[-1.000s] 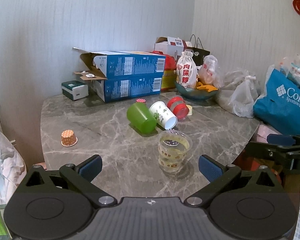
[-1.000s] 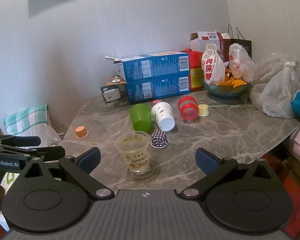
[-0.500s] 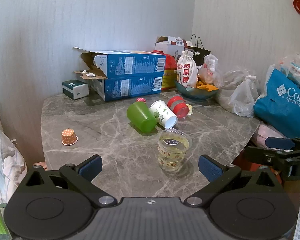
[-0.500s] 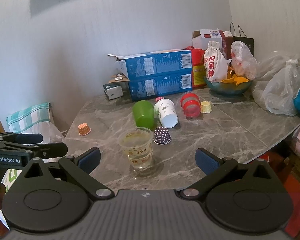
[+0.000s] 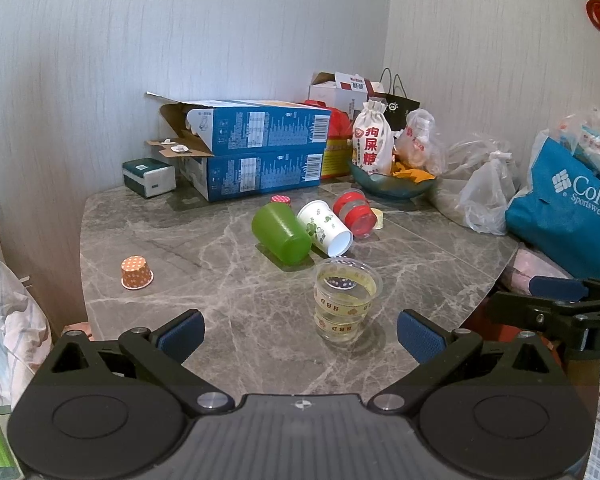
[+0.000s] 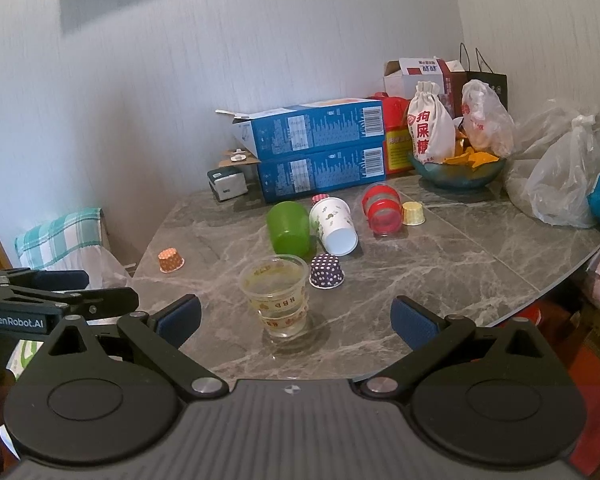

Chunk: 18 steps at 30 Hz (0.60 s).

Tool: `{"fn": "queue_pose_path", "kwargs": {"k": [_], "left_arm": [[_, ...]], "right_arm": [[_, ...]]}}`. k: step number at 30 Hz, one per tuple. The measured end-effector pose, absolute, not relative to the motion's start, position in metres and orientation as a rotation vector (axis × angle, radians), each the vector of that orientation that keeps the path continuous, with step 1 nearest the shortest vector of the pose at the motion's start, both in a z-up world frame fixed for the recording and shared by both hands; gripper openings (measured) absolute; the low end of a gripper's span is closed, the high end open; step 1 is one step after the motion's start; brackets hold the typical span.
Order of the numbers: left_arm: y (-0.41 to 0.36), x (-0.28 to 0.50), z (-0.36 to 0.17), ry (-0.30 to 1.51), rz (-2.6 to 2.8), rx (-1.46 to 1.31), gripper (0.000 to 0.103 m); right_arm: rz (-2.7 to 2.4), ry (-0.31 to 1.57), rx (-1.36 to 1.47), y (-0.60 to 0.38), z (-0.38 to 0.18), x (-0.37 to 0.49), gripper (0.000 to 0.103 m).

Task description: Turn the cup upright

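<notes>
Both claws are wide apart and holding nothing: the left gripper (image 5: 300, 332) and right gripper (image 6: 296, 320) hang back off the near edge of the grey marble table (image 5: 204, 264), well short of the cups. The ones needing a flip look like the green plastic cup (image 5: 282, 234) and the white paper cup (image 5: 326, 228), both on their sides, touching, with the red-ringed cup (image 5: 356, 216) tipped over just beside them. The main risk, I reckon, is the clear plastic cup (image 5: 346, 300) standing upright right in the approach line; it's thin, light and smooth, so a finger reaching past would knock it over. The fallen cups are tapered cylinders on polished stone, so a nudge would roll them in an arc, maybe into the purple dotted cupcake liner (image 6: 327, 271). The paper one would crush if squeezed hard, and the green one looks slick. I can't tell if there's liquid in the clear cup, as the view's too murky.
</notes>
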<state>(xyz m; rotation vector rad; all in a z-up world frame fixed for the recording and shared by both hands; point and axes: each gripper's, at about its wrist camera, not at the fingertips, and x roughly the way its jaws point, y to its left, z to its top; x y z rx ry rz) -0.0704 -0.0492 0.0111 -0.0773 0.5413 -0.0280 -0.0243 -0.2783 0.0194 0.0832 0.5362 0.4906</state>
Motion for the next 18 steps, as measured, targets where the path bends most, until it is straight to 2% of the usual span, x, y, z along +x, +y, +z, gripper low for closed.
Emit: {"fn": "queue_pose_path", "kwargs": {"k": [18], "left_arm": [[-0.0520, -0.0710, 0.0097, 0.543, -0.030, -0.078, 0.103]], "right_arm": [[0.490, 0.537, 0.084, -0.2768, 0.0199, -0.0249, 0.102]]}}
